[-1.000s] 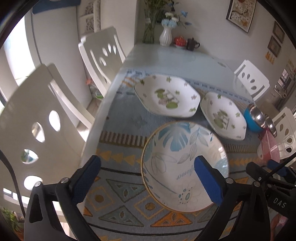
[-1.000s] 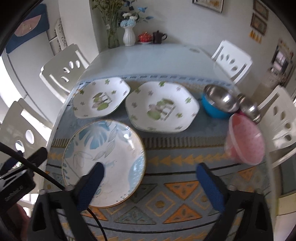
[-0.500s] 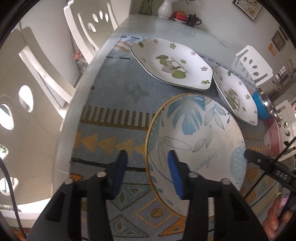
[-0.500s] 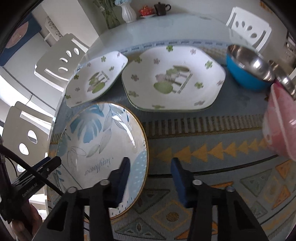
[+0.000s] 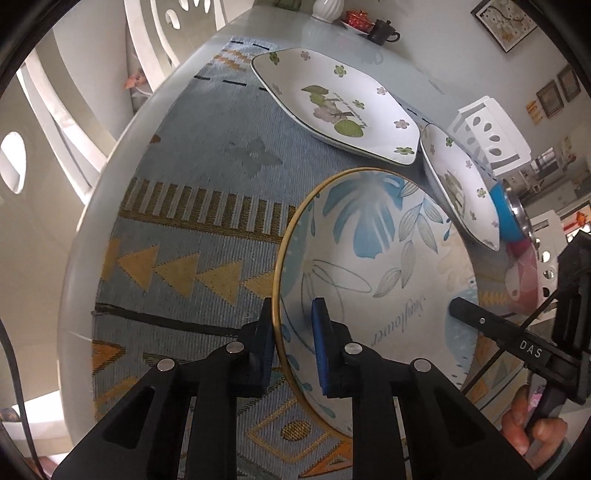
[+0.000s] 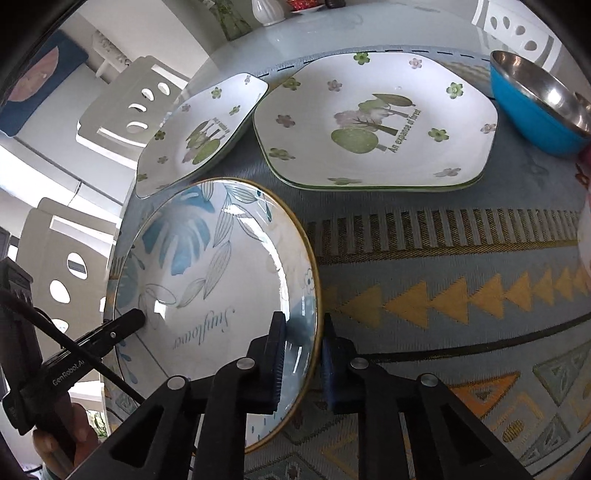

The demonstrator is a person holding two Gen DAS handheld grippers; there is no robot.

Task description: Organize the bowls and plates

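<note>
A round blue-leaf plate with a gold rim (image 5: 376, 266) lies on the patterned mat; it also shows in the right wrist view (image 6: 218, 266). My left gripper (image 5: 293, 343) is shut on its left rim, one finger inside and one outside. My right gripper (image 6: 301, 354) is shut on its right rim the same way. Two white hexagonal plates with tree pictures lie behind it: one at the far left (image 5: 332, 107) (image 6: 199, 129), one to its right (image 5: 460, 188) (image 6: 373, 122).
A blue bowl with a steel inside (image 6: 539, 99) stands at the far right, a pink bowl (image 5: 522, 273) nearer. White chairs (image 6: 129, 107) ring the table. A vase (image 6: 266, 11) and a dark cup (image 5: 382, 27) stand at the far end.
Both grippers have come down to the blue-leaf plate and closed from wide open onto its opposite rims.
</note>
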